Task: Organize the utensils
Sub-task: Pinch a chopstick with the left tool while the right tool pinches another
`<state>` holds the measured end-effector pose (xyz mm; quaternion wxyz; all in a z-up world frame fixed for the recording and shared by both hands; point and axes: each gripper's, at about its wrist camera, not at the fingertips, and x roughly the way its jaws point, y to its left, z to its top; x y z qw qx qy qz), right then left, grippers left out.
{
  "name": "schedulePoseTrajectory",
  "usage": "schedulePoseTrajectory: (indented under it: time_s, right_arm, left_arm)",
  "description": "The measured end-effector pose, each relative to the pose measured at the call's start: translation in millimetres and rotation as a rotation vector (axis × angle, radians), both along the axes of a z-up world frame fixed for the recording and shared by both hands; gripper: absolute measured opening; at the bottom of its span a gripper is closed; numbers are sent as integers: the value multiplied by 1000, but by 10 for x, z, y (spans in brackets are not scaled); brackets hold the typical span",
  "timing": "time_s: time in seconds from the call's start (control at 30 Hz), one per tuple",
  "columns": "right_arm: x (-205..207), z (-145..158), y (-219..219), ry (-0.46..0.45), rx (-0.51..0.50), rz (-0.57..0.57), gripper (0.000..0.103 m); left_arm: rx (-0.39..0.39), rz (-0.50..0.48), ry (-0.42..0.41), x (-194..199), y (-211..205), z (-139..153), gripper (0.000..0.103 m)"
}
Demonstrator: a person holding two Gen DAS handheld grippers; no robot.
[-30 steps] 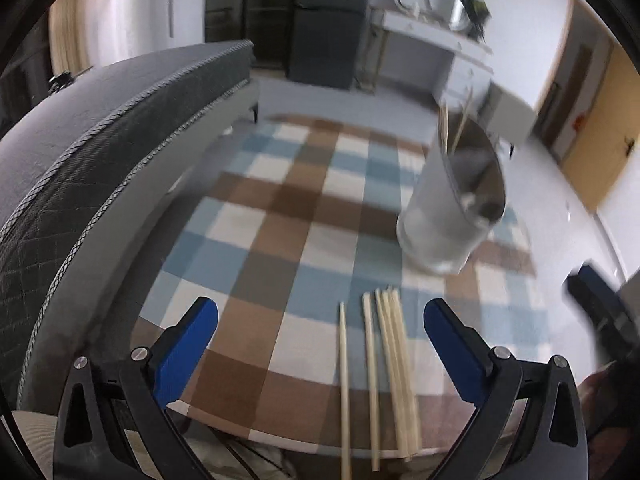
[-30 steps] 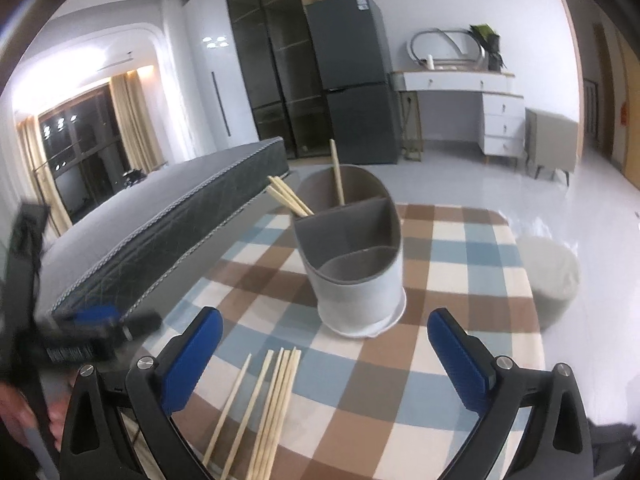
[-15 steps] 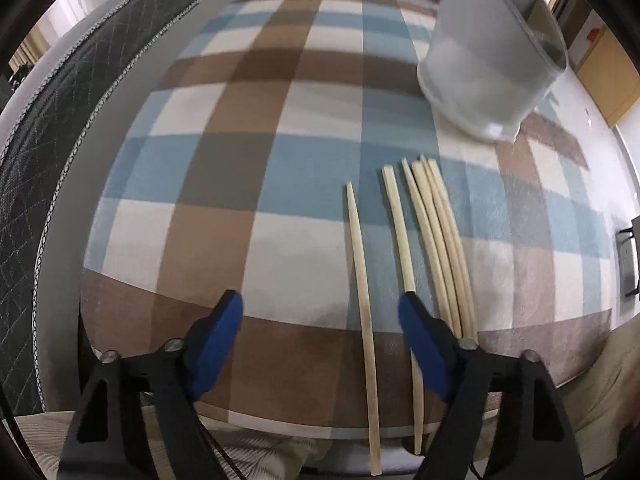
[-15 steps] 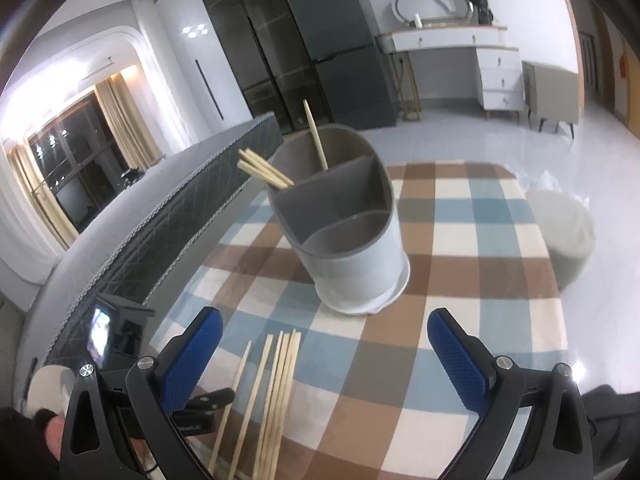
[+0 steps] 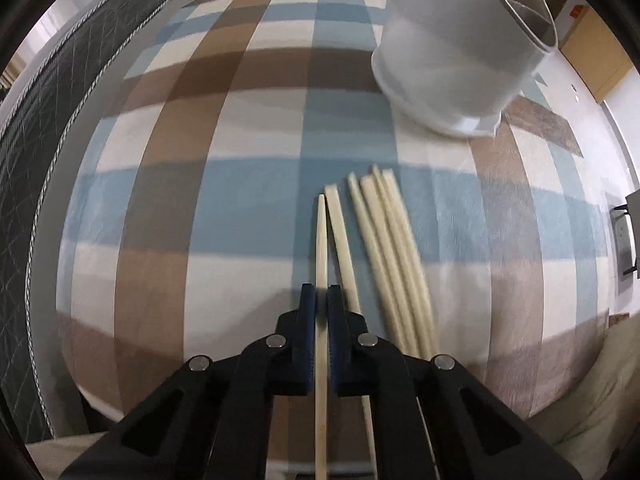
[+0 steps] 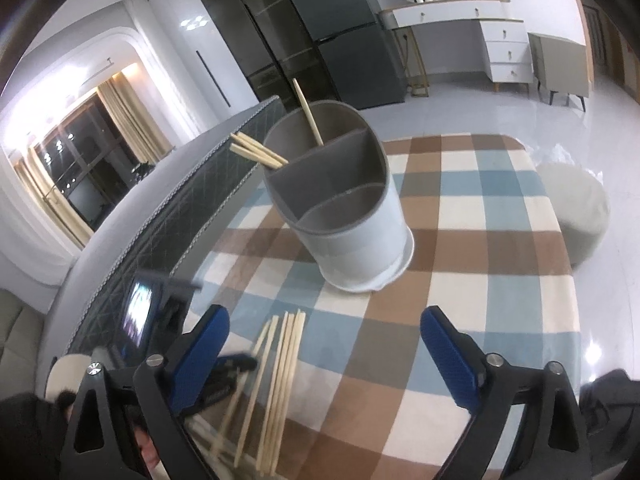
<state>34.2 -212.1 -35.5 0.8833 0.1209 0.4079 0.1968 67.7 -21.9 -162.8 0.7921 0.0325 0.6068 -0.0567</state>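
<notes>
The left tongs (image 5: 321,296), black-framed with blue pads, are clamped on a single pale wooden chopstick (image 5: 321,248), which runs straight between the two pads and sticks out ahead of them over the blue, brown and cream checked cloth of the desk (image 5: 168,184). Just to the right of that stick lies a second loose chopstick (image 5: 340,232), its far tip almost touching the gripped one, and beside it a tight bundle of four more chopsticks (image 5: 390,240) flat on the cloth. Farther off, ahead and to the right, stands the grey oval utensil holder with inner dividers (image 6: 352,216); several chopsticks (image 6: 256,151) lean out of its far compartment and one more (image 6: 308,114) stands at a tilt in the same section. The right tongs (image 6: 324,344) hang spread wide and hold nothing, above the near part of the desk, with the holder well ahead between the two blue pads
</notes>
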Motion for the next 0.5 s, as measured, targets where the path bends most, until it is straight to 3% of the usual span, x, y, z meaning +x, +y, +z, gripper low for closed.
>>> schedulePoseTrajectory:
  time_s: [0.17, 0.3, 0.4, 0.5]
  right_arm:
    - [-36, -73, -7, 40, -13, 15, 70]
    - [-46, -146, 57, 74, -33, 33, 54]
    - [-14, -236, 177, 119, -29, 68, 47]
    - [7, -319, 346, 170, -21, 122, 46]
  left_arm:
    - [-77, 78, -50, 106, 92, 35, 1]
    - [-154, 152, -139, 34, 295, 242, 1]
    - [-209, 188, -235, -112, 466, 497, 1]
    - [-250, 200, -278, -167, 549, 664, 1]
